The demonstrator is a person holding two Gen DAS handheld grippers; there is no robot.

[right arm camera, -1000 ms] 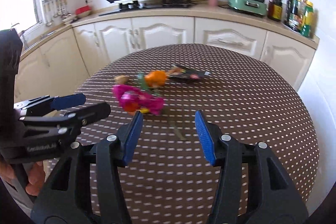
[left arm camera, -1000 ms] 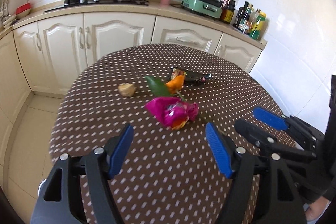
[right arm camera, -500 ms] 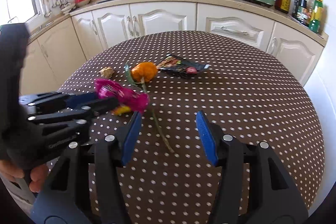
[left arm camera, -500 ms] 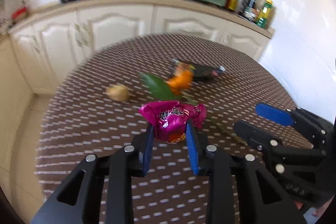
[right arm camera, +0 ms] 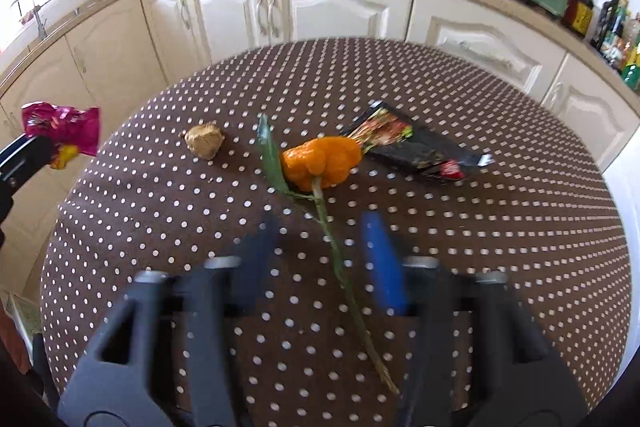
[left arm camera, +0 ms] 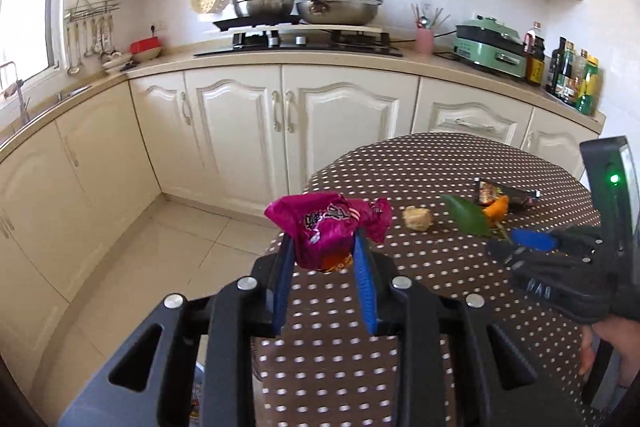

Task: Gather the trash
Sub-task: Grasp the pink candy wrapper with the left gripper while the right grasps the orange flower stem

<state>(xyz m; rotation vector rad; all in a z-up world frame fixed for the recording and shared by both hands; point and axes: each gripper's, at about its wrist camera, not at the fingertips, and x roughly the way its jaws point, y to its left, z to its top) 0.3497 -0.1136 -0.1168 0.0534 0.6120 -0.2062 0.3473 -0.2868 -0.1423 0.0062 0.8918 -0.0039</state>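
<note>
— Magenta foil, crumpled: a snack wrapper point(left arm camera: 326, 223), pinched between the blue pads point(left arm camera: 362, 267) of the left gripper point(left arm camera: 323, 237).

— Gripped tight?

— Narrow and clamped on it, with both pads pressed into the wrapper's lower half. Top of the foil fanned out above the fingertips, a bit of orange print peeking out below.

— On the table or off it?

— Off it. Held up in the air, clear of the brown dotted cloth of the round table point(right arm camera: 520, 247), out past the rim on the left in the right wrist view, with floor tiles and cream cabinets behind.

— And the right gripper point(right arm camera: 320, 223)?

— Blurred, angled down over the cloth, jaws closing. Thin green stem point(right arm camera: 340, 259) running between the two fingers, no pad seen touching it, a clear gap on each side.

— Rest of the trash?

— All lying on the cloth. Orange flower head point(right arm camera: 320, 163) at the far end of that stem, a long green leaf point(right arm camera: 270, 155) just beside it on the left. Tan lump point(right arm camera: 205, 141), ginger-like, further left and apart from the leaf. Black packet point(right arm camera: 420, 151) with a torn printed end, flat, touching the flower's right side or very nearly so.

— Anything of the person?

— Just a hand point(left arm camera: 612, 343) low at the right edge of the left wrist view, wrapped round the right gripper's handle.
</note>
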